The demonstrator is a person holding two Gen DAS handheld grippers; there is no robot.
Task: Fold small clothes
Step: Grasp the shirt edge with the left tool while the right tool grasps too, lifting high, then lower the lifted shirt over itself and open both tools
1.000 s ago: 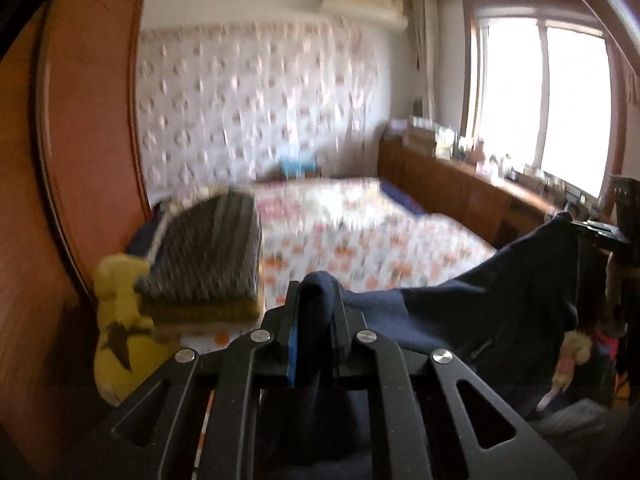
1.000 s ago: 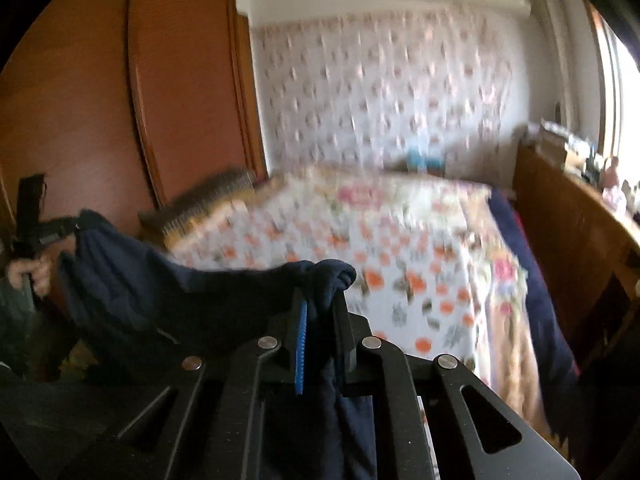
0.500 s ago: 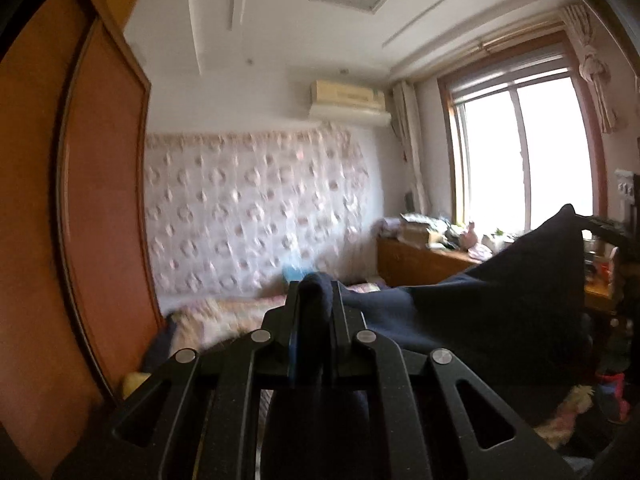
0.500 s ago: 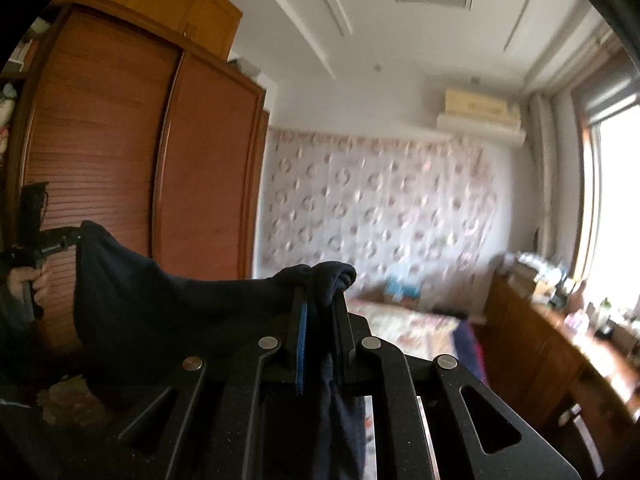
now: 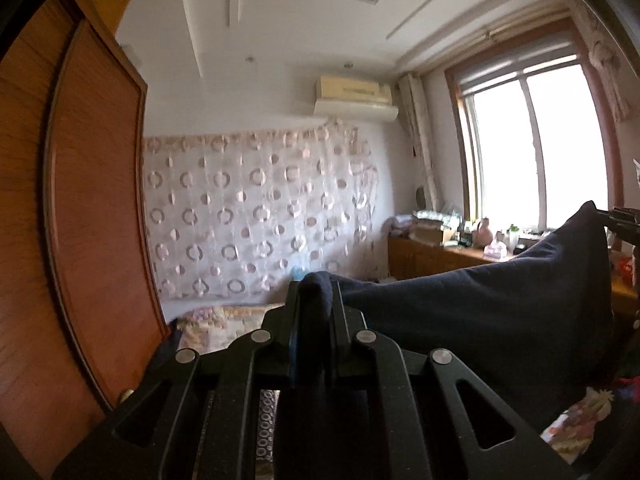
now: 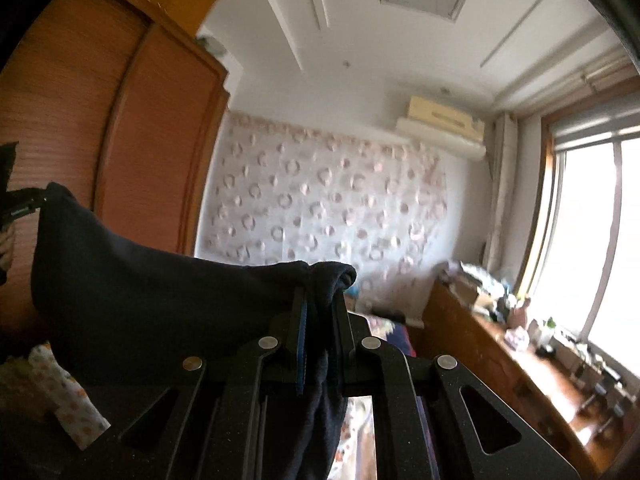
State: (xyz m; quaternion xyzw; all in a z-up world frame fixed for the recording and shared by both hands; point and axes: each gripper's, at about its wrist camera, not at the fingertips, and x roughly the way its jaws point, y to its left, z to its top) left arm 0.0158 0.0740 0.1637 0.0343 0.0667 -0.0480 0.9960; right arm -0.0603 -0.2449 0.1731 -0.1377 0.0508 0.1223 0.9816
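Showing: bedroom, seen from both tongs pointing almost level
Wardrobe [image 6: 120, 128]: brown wood, at the left side
Curtain [image 5: 260, 216]: pale, with ring pattern, on the far wall
Bed [image 5: 224, 320]: floral cover, only a low strip is visible
Garment [image 5: 480, 320]: dark navy, held in the air and stretched between the two tongs, above the bed
Left tongs [image 5: 314, 312]: clamped on one bunched corner of the garment
Right tongs [image 6: 320, 312]: clamped on the other corner; cloth hangs down between the fingers
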